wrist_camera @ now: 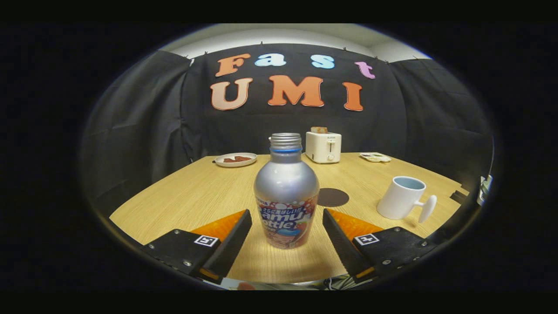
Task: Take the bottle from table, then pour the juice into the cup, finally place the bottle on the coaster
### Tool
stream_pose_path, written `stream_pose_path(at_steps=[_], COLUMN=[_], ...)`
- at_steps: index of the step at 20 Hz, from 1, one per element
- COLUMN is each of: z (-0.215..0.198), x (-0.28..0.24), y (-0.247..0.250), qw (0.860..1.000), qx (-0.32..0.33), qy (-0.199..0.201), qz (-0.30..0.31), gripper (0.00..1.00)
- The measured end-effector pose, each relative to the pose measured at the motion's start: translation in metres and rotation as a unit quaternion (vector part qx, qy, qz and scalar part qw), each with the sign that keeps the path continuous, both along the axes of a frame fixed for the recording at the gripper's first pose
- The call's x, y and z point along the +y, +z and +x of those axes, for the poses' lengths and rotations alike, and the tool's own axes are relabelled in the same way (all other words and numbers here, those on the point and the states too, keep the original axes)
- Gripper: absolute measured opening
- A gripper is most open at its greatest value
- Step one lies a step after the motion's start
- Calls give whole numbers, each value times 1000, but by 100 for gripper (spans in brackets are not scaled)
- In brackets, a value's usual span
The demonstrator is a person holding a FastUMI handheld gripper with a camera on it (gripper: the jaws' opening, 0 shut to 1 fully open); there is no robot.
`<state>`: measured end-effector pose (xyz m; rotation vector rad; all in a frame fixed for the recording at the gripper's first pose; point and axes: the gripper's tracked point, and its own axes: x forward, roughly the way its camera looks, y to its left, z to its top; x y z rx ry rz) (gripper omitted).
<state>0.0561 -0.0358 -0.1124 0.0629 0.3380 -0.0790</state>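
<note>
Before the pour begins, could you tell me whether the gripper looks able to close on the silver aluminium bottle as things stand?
Probably yes: the silver aluminium bottle stands upright between the open gripper fingers, gaps on both sides, nothing in between.

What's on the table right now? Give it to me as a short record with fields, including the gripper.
gripper: open, one finger on each side of the bottle, not touching it
bottle: upright on the table, uncapped
coaster: dark round, beyond the bottle
mug: white, tilted, past the right finger
toaster: far edge, bread in the slot
plate: far edge, holding food
</note>
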Motion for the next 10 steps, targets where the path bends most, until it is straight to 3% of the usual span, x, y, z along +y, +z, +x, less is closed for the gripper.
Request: stream_pose_path(at_steps=[10], z=[16], x=[1], y=[-25], qw=[999], qx=[37], qy=[-1], qz=[6], gripper=[98])
